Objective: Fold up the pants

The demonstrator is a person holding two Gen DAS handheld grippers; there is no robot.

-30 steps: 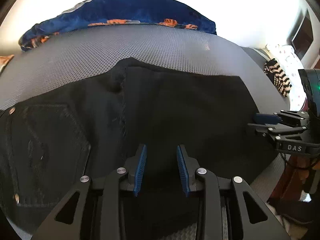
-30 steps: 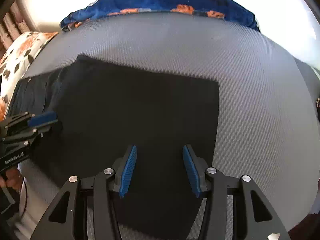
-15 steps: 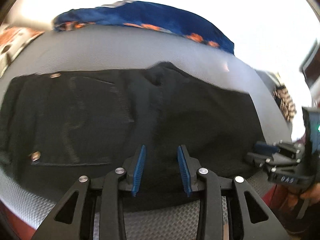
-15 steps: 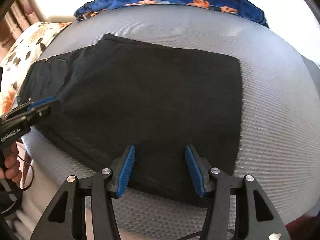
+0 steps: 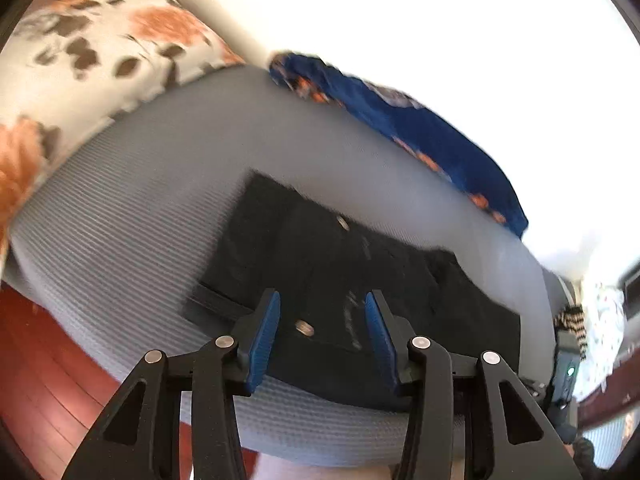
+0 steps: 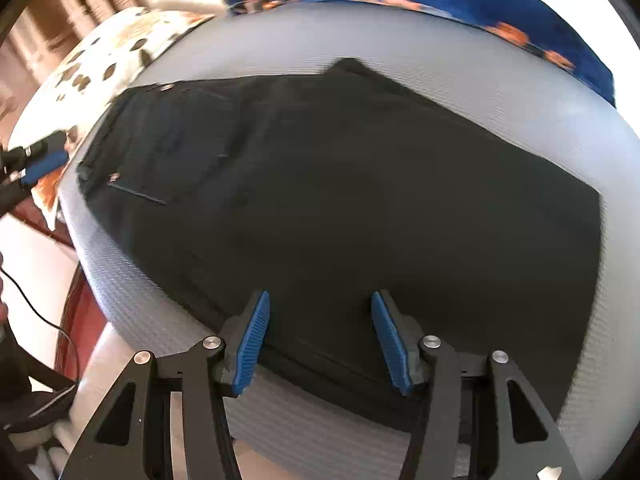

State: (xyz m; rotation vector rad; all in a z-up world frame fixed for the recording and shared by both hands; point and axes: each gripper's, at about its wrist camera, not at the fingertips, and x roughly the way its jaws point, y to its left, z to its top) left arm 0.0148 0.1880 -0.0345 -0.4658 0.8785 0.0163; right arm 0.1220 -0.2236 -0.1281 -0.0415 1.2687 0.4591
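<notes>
Swinging our left gripper [image 5: 320, 328] toward the waistband since a second ago, we hold both jaws spread, empty; black pants [image 6: 340, 184] lie flat just ahead of our right gripper [image 6: 320, 336].

Left wrist view sits low at near edge, tilted, facing along the dark folded pants [image 5: 360, 280] from waistband end. Right wrist view looks down close over leg end. Both share grey textured mattress [image 6: 460, 64] and blue floral blanket [image 5: 420, 132].
</notes>
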